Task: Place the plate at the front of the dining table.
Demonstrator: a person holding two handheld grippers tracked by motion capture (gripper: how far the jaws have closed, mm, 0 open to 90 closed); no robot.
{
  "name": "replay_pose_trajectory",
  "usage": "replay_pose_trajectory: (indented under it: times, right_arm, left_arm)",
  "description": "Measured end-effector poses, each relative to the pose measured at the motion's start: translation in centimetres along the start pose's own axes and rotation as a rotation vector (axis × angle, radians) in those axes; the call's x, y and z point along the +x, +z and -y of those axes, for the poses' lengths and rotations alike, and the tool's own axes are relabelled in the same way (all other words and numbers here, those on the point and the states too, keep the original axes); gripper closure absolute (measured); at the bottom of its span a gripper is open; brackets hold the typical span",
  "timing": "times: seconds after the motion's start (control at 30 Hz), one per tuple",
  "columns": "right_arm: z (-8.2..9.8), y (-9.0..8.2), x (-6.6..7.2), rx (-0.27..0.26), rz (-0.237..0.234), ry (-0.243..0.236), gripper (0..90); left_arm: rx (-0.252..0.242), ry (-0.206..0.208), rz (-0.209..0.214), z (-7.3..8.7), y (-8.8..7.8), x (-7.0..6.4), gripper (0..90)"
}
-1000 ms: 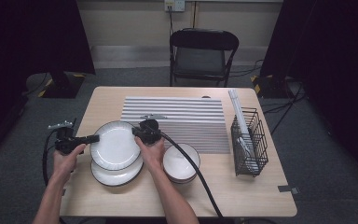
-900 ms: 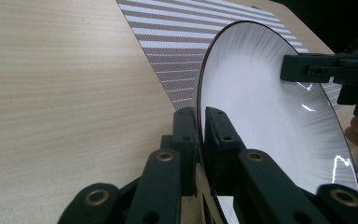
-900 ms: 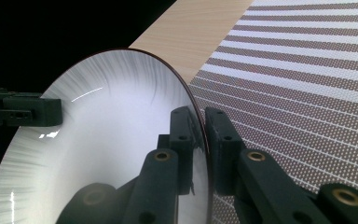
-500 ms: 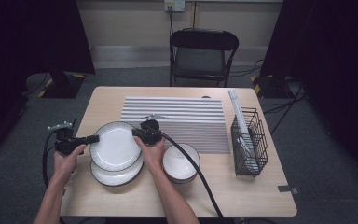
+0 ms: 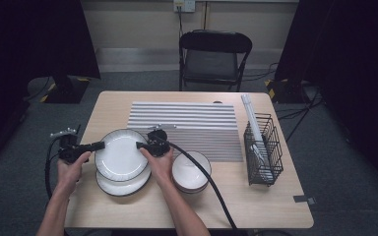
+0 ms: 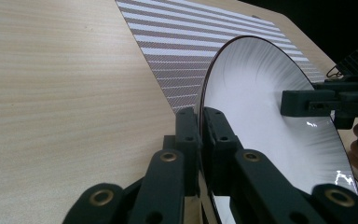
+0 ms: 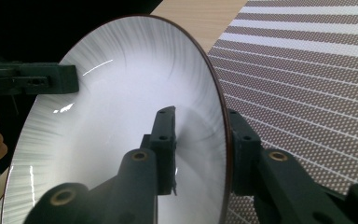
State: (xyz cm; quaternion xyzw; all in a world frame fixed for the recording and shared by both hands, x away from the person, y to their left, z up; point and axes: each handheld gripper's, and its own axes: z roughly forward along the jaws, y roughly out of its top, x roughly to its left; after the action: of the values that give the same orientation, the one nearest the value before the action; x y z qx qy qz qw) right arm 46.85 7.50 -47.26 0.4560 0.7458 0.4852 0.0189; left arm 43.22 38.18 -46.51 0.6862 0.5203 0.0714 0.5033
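Observation:
A white plate with a dark rim [image 5: 120, 155] is held tilted above a second plate [image 5: 123, 186] on the table. My left gripper [image 5: 101, 145] grips its left rim; in the left gripper view the jaws [image 6: 200, 116] pinch the plate's [image 6: 265, 107] edge. My right gripper [image 5: 139, 145] is at the right rim. Its jaws [image 7: 200, 121] have just been opening and straddle the plate's [image 7: 121, 93] edge, with a gap on the inner side. Each gripper view also shows the other gripper across the plate [image 6: 307, 102] [image 7: 51, 79].
A striped mat [image 5: 187, 128] lies behind the plates. A white bowl [image 5: 191, 169] sits just right of my right hand. A black wire rack [image 5: 263, 150] stands at the table's right, with a folding chair [image 5: 214, 54] beyond the far edge.

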Motion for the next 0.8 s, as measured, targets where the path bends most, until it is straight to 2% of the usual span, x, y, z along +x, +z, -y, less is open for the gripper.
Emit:
replay_pose_trajectory:
  times: [0.13, 0.3, 0.4, 0.5, 0.67, 0.8]
  right_arm:
    - [-0.02, -0.17, -0.29, -0.010, -0.008, 0.025, 75.5]
    - [-0.18, -0.55, -0.68, -0.051, -0.006, 0.054, 83.3]
    - [-0.21, -0.69, -0.68, -0.067, 0.000, 0.051, 84.4]
    - [-0.19, -0.69, -0.65, -0.071, 0.003, 0.043, 84.5]
    - [-0.21, -0.74, -0.56, -0.080, 0.010, 0.037, 84.6]
    - [-0.58, -0.80, -0.41, -0.088, 0.021, 0.023, 84.8]
  left_arm:
    - [0.000, -0.006, 0.003, 0.00, 0.02, 0.03, 85.6]
    - [0.007, -0.014, 0.016, 0.03, -0.02, 0.18, 84.8]
    - [0.017, -0.022, 0.020, 0.20, -0.21, 0.42, 79.7]
    - [0.035, -0.018, 0.042, 0.31, -0.43, 0.48, 81.6]
    - [0.045, 0.017, -0.005, -0.07, -0.33, 0.04, 84.3]
    - [0.014, 0.005, -0.005, -0.23, -0.29, 0.24, 85.0]
